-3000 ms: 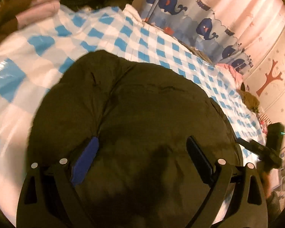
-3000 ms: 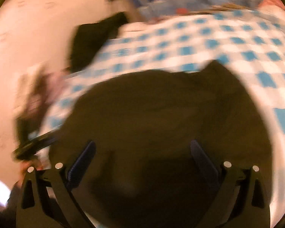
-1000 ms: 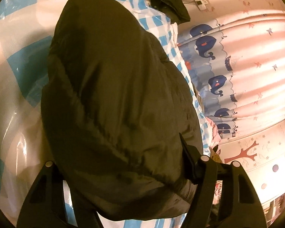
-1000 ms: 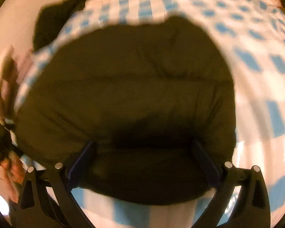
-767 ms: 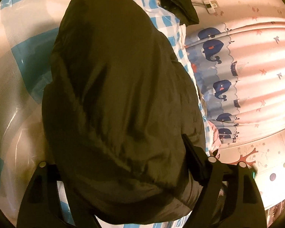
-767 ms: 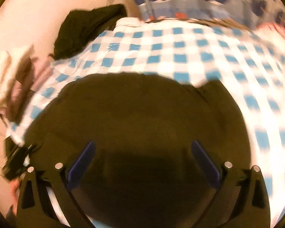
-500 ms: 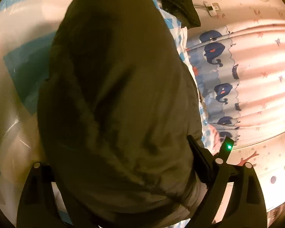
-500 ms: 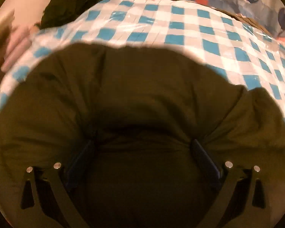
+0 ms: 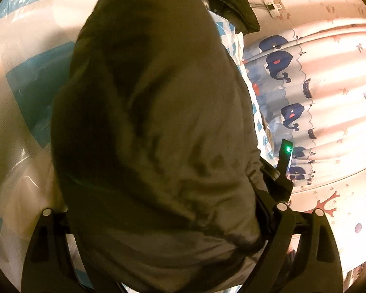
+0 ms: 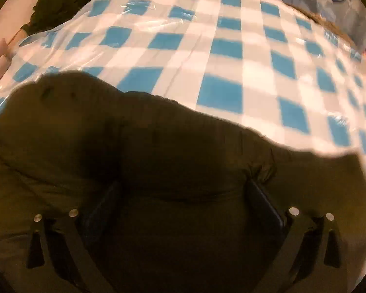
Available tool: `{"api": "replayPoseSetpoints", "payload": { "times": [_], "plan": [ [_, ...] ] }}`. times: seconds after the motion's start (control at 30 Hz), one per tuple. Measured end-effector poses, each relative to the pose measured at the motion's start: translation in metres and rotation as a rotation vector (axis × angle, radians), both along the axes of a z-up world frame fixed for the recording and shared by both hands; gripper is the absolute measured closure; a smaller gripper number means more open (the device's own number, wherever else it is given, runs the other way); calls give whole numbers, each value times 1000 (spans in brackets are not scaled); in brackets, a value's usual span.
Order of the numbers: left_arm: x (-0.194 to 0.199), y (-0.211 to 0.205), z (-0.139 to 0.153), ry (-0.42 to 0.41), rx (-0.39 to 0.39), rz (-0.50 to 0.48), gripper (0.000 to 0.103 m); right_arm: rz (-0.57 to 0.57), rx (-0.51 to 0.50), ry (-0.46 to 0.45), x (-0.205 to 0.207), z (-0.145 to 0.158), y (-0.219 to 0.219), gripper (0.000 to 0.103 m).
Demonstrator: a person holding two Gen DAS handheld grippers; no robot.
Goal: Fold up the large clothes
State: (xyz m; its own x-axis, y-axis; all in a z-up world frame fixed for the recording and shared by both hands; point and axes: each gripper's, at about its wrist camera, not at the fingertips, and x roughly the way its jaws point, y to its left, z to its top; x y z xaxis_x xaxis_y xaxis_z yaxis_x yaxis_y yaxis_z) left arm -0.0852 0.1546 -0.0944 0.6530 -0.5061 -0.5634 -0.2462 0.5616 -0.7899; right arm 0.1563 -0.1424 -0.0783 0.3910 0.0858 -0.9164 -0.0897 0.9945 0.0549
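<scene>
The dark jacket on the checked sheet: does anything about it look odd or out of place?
The dark jacket is a puffy, rumpled bundle, not flat; it bulges over both the left gripper and the right gripper. Nothing looks torn or spilled on the checked sheet.

The left gripper (image 9: 158,222) and right gripper (image 10: 180,200) both had their jaws spread wide, each pair of fingers pressed into the bulk of a dark olive padded jacket (image 9: 153,122) bulging between them.
</scene>
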Motion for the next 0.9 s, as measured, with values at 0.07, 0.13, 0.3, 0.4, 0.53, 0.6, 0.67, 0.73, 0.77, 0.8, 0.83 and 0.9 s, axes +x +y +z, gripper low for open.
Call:
{"api": "replayPoseSetpoints", "payload": {
  "times": [0.07, 0.13, 0.3, 0.4, 0.53, 0.6, 0.67, 0.73, 0.77, 0.8, 0.83, 0.9],
  "plan": [
    [1, 0, 0, 6, 3, -5, 17, 11, 18, 5, -11, 10, -3, 6],
    [2, 0, 0, 6, 1, -6, 17, 62, 33, -74, -48, 40, -3, 6],
    [3, -1, 0, 7, -5, -4, 17, 171, -25, -182, -159, 60, 5, 6],
    [-6, 4, -7, 2, -4, -7, 16, 217, -85, -168, -174, 21, 13, 5],
    [-11, 6, -10, -4, 2, -3, 16, 174, 21, -141, -181, 40, 9, 6],
    [-11, 7, -10, -3, -5, -1, 16, 234, 101, -207, -211, 60, 16, 6],
    [-10, 7, -10, -2, -8, -1, 16, 290, 73, -268, -251, 70, 29, 6],
    [-10, 8, -10, -1, -12, -1, 16, 330, -46, -299, -273, 65, 42, 6],
    [-10, 8, -11, -1, -15, -1, 16, 360, -78, -295, -280, 60, 49, 6],
    [-11, 9, -12, -3, -20, 1, 16, 389, -97, -282, -287, 53, 55, 6],
    [-13, 14, -14, -4, -23, 1, 16, 398, -131, -280, -290, 48, 61, 6],
    [-14, 15, -14, -9, -31, 6, 16, 420, -202, -263, -291, 36, 71, 6]
  ]
}}
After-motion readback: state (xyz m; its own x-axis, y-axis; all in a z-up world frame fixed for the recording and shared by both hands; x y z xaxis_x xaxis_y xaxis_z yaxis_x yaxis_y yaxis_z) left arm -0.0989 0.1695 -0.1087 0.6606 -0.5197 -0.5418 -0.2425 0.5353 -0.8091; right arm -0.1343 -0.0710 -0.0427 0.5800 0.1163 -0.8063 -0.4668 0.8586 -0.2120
